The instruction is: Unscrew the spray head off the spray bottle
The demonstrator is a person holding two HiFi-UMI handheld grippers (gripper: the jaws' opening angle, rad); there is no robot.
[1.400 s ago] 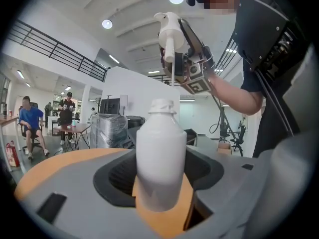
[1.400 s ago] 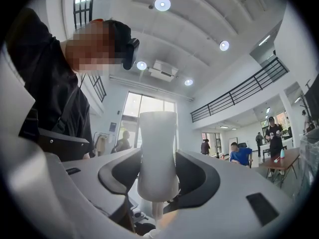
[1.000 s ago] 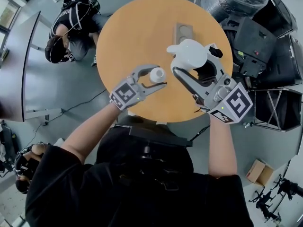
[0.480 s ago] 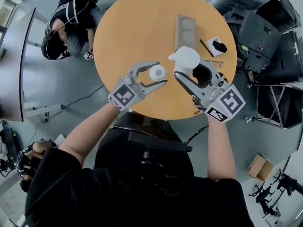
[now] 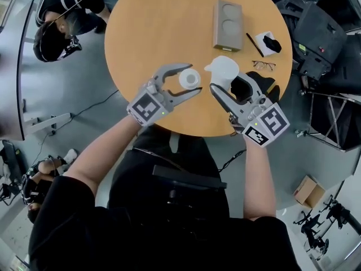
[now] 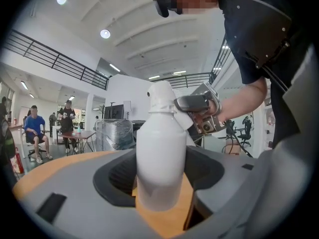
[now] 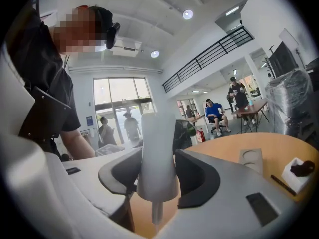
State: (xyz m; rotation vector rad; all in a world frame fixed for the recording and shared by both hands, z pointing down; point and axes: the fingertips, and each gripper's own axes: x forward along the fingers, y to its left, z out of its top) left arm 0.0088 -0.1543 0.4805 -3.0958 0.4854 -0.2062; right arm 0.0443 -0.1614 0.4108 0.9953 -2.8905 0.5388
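The white spray bottle (image 5: 189,78) stands on the round wooden table (image 5: 146,33), seen from above with its neck showing as a ring. My left gripper (image 5: 192,79) is shut on its body (image 6: 159,163), one jaw on each side. My right gripper (image 5: 225,79) is shut on the white spray head (image 5: 224,70), held apart from the bottle just to its right. In the right gripper view the spray head (image 7: 157,158) sits between the jaws with its thin dip tube (image 7: 156,210) hanging free over the tabletop.
At the table's far side lies a grey block with two round recesses (image 5: 227,25), with a pen (image 5: 250,44), a small white box holding something black (image 5: 267,43) and glasses (image 5: 264,65) nearby. A person (image 5: 56,21) is on the floor left of the table. Dark equipment crowds the right.
The right gripper with the spray head has dropped lower, beside the bottle. The left gripper keeps its hold on the bottle. The head camera's view has shifted.
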